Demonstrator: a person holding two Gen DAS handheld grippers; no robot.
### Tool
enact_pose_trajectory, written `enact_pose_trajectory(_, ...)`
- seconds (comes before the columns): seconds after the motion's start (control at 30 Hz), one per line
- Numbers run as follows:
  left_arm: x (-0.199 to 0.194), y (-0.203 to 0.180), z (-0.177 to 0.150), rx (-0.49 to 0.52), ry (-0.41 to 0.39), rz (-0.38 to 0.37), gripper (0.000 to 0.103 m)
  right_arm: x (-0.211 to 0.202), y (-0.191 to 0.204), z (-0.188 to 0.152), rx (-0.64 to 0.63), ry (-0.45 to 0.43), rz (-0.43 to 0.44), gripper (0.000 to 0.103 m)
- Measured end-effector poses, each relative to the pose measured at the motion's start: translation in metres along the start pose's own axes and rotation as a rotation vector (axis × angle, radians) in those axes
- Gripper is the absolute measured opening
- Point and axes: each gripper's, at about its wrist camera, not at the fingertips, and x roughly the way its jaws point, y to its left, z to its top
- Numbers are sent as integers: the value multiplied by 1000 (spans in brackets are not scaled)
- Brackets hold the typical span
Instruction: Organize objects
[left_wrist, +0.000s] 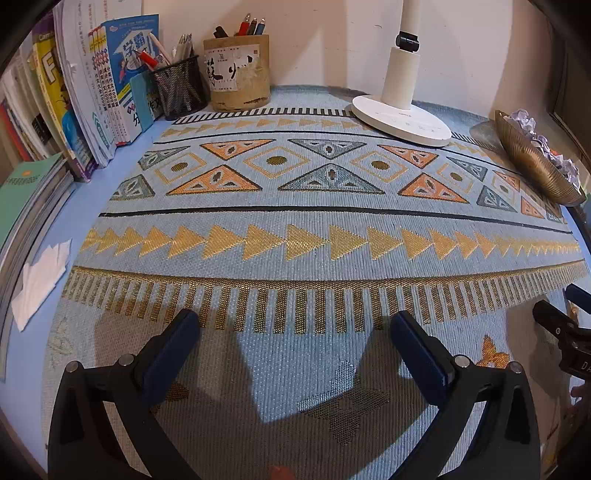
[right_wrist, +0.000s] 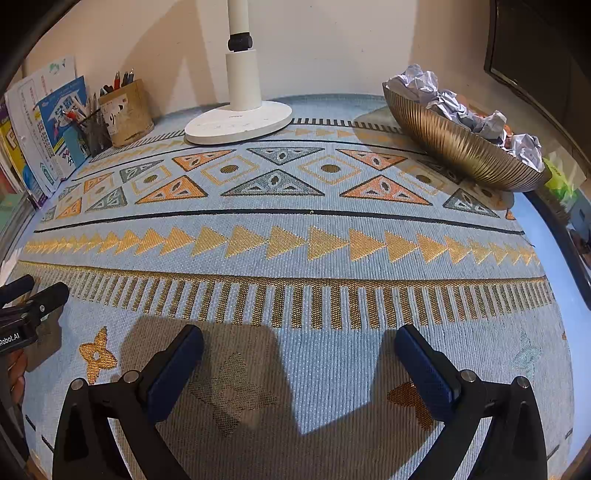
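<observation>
While both tools hover over the patterned mat (left_wrist: 295, 221), the left gripper (left_wrist: 295, 332) and right gripper (right_wrist: 299, 343) gape wide, holding nothing. Crumpled paper (right_wrist: 461, 107) fills the gold bowl (right_wrist: 454, 144) at upper right of the right view; pen holders (left_wrist: 236, 70) and books (left_wrist: 92, 92) stand upper left.

A coarse woven cloth mat (right_wrist: 295, 236) with glinting gold thread lies under the smooth, matt white lamp base (right_wrist: 238, 123). Right of the lamp, a ribbed, shiny gold bowl (right_wrist: 454, 147), perhaps metal, holds crumpled paper (right_wrist: 443, 99).
</observation>
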Motion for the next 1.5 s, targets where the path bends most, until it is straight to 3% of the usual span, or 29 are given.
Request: enact_pose_trajectory(1.5,1,-1,0,1,1,3,103,1,0,0,1,-1,-1,103)
